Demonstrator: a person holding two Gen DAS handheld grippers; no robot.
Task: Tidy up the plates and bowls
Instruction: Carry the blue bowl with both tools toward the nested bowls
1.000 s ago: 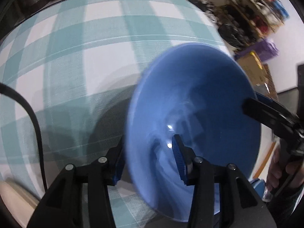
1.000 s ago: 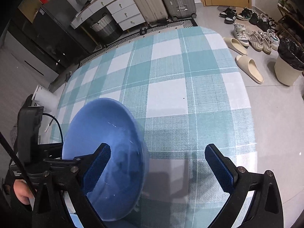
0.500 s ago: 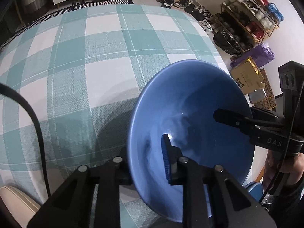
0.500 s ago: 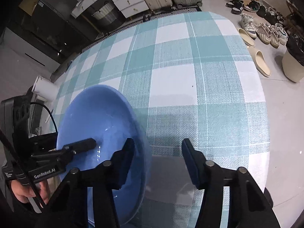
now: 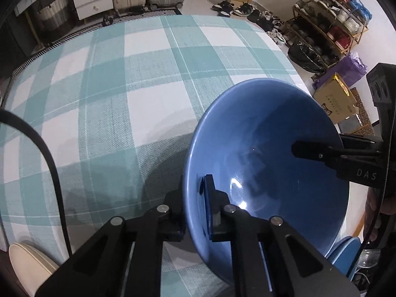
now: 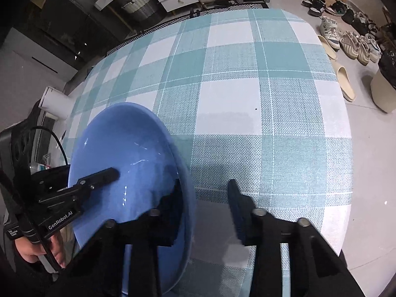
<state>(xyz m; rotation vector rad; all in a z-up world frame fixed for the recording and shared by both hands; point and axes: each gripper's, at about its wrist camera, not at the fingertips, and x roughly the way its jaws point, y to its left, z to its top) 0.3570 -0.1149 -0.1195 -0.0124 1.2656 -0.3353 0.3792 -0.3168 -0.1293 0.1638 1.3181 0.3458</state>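
- Pinching the near-left rim of a large blue bowl (image 5: pixel 267 153), the left gripper (image 5: pixel 194 198) has one of its fingers (image 5: pixel 210 205) inside the bowl and the other outside, under the rim; the jaws are closing, with the bowl wall between them and the pads pressed on it.
- From the right wrist view, the right gripper (image 6: pixel 206 198) straddles the opposite rim of the same bowl (image 6: pixel 128 153): its left finger sits inside the bowl against the wall, its right finger (image 6: pixel 236 205) stands outside, apart from the rim with a strip of cloth showing between.
- Its jaws are closing, the bowl's rim between them, the outer pad not touching yet.
- The bowl sits tilted between the two pairs of fingers, its hollow facing up and toward both cameras, over the near edge of the bench (image 5: pixel 138 79), which is covered with a teal and white check cloth.
- Beyond the fingers of both grippers the cloth lies bare.
- Below the bowl's right edge, past the left gripper's fingers, a piece of another blue dish (image 5: pixel 346 250) shows; what kind, I cannot tell.
- A hand (image 6: pixel 34 250) grips the left gripper's handle at the lower left of the right wrist view.
- Off the bench, shoes (image 6: pixel 346 37) lie on the floor to the right.
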